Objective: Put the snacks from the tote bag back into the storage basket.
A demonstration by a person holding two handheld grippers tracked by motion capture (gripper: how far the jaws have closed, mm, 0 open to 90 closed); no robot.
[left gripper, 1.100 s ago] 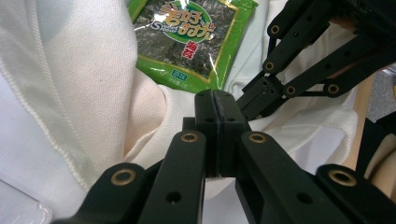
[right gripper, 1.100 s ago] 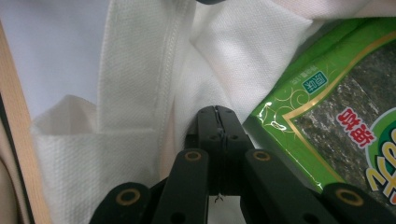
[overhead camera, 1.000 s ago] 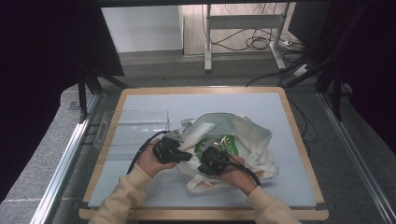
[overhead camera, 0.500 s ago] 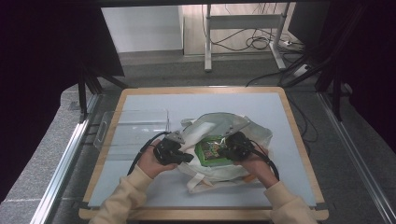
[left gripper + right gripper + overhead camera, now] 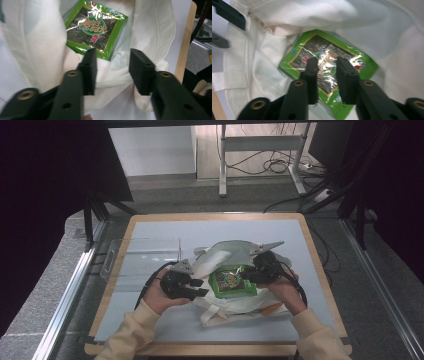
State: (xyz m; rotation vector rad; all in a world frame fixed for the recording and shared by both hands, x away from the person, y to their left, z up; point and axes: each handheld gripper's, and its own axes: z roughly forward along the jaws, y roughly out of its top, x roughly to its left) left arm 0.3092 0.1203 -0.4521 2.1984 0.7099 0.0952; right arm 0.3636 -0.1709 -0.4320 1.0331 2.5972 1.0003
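Both tools standing released: my left tool hovering by bag rim, right tool over green seaweed packet; cloth risking sagging over packet, snagging right tool's jaws

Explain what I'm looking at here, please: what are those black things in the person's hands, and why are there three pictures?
No robot arm here: a person holds two hand tools, each with two black jaws. The high view looks down on the table from above the person, with the left gripper on the left and the right gripper on the right. The other two pictures come from small cameras riding on each tool, looking along its jaws. On the table lie a white cloth bag and, beside it, a clear plastic tray. A green snack packet lies in the bag's mouth. The left gripper's jaws have just been opening; they stand apart with a fold of the bag's cloth between them. The right gripper's jaws have also just been opening and hang over the packet, not gripping it.
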